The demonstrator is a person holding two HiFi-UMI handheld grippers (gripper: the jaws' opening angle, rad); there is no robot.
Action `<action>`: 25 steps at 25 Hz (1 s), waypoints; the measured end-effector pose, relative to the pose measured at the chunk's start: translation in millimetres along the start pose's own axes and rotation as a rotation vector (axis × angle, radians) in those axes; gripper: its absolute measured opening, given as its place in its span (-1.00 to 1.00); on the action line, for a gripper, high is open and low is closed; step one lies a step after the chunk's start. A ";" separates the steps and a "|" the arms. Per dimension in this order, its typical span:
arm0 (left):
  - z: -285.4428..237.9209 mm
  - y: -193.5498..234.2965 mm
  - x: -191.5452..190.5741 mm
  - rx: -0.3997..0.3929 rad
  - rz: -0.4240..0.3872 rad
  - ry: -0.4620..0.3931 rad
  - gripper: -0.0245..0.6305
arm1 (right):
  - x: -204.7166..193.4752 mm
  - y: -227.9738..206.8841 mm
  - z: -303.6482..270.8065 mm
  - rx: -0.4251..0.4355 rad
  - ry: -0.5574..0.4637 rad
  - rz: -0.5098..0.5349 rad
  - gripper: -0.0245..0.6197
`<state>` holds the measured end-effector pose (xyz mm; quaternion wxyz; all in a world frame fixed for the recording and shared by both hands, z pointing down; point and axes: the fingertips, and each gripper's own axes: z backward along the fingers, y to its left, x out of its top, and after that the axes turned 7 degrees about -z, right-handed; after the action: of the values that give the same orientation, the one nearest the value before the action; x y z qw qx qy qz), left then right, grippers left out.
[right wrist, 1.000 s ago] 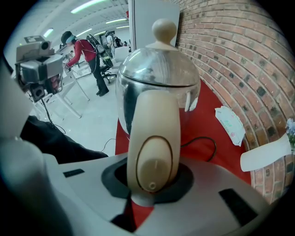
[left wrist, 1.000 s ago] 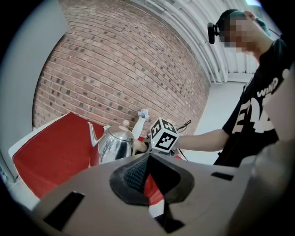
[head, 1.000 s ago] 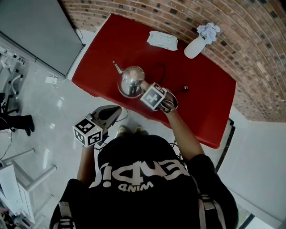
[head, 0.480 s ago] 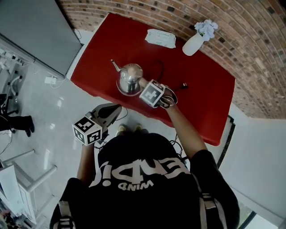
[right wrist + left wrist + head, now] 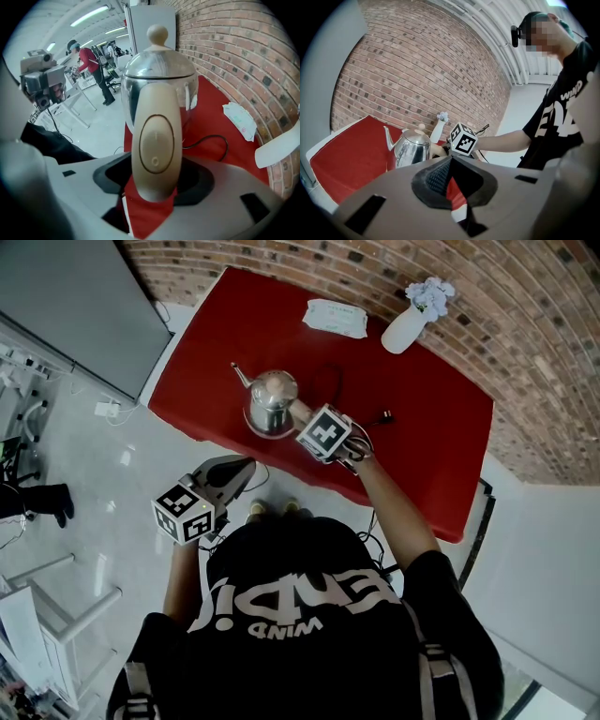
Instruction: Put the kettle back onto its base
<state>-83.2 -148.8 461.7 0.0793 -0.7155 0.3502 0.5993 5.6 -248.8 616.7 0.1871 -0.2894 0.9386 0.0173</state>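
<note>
A shiny steel kettle [image 5: 272,399] with a beige knob stands near the front left of the red table [image 5: 431,427], on what looks like its round base. Its beige handle [image 5: 155,140] sits between the jaws of my right gripper [image 5: 302,418], which are opening. Dark gaps show on both sides of the handle, so the pads do not press it. My left gripper [image 5: 236,472] hangs off the table's front edge, away from the kettle [image 5: 412,147], with its tips together and nothing in them.
A black cord [image 5: 380,418] runs from the kettle across the table. A white vase of flowers [image 5: 412,324] and a wipes packet [image 5: 336,320] lie by the brick wall. A grey panel [image 5: 75,306] stands at the left. People work far behind [image 5: 89,61].
The right gripper's marker cube has turned slightly at the kettle's handle. The kettle has stayed in place on the table. The left gripper has not moved.
</note>
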 end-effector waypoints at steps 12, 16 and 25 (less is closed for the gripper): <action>-4.9 -9.1 6.5 -0.018 -0.025 0.001 -0.90 | -19.2 -18.4 48.1 -0.015 -0.042 -0.027 -0.16; -5.0 -13.0 7.5 -0.031 -0.032 0.002 -0.90 | -21.4 -11.3 77.8 -0.021 -0.079 -0.003 -0.16; -15.4 -27.2 17.2 -0.073 -0.058 0.006 -0.90 | -11.9 17.0 166.4 0.032 -0.306 -0.012 -0.16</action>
<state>-54.0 -143.9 441.8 0.0694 -0.7296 0.3075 0.6069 62.1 -204.8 465.1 0.3329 -0.2860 0.8974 0.0450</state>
